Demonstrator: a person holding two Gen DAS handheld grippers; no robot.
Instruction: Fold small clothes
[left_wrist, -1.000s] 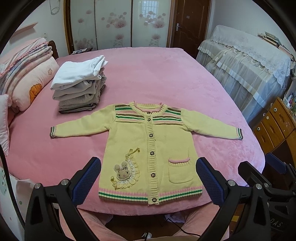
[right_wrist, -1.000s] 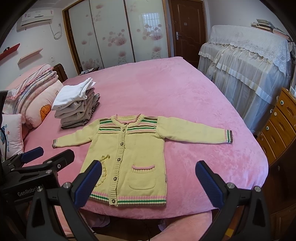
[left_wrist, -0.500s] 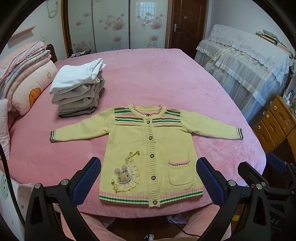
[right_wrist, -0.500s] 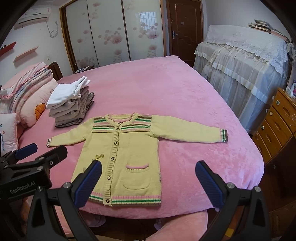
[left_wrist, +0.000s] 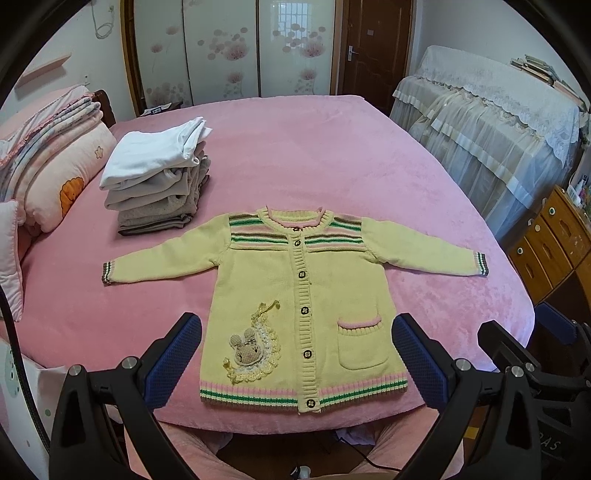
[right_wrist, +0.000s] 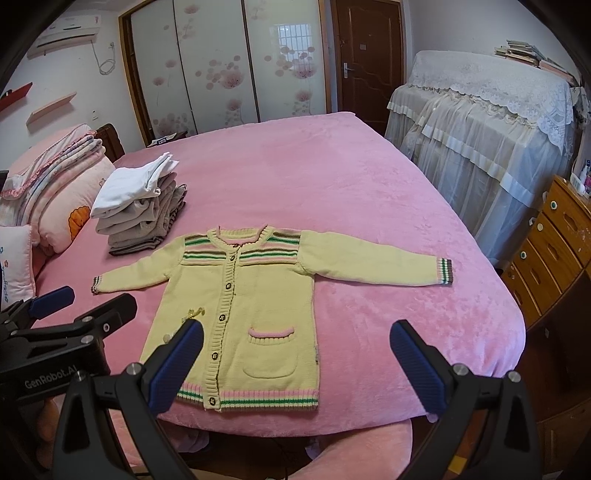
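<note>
A small yellow knit cardigan (left_wrist: 295, 295) with striped yoke, cuffs and hem lies flat and buttoned on the pink bed (left_wrist: 314, 155), both sleeves spread out; it also shows in the right wrist view (right_wrist: 258, 295). My left gripper (left_wrist: 295, 354) is open and empty, held above the cardigan's hem near the bed's front edge. My right gripper (right_wrist: 295, 354) is open and empty, above the hem's right side. The left gripper's body (right_wrist: 55, 332) shows at the left of the right wrist view.
A stack of folded clothes (left_wrist: 159, 181) sits at the bed's back left, beside pillows and a folded quilt (left_wrist: 48, 155). A lace-covered piece of furniture (left_wrist: 491, 122) and a wooden drawer chest (left_wrist: 554, 240) stand to the right. A wardrobe and a door are behind.
Both grippers have pulled back and risen slightly, so the cardigan sits a little farther away in both views. The cardigan has not moved.
</note>
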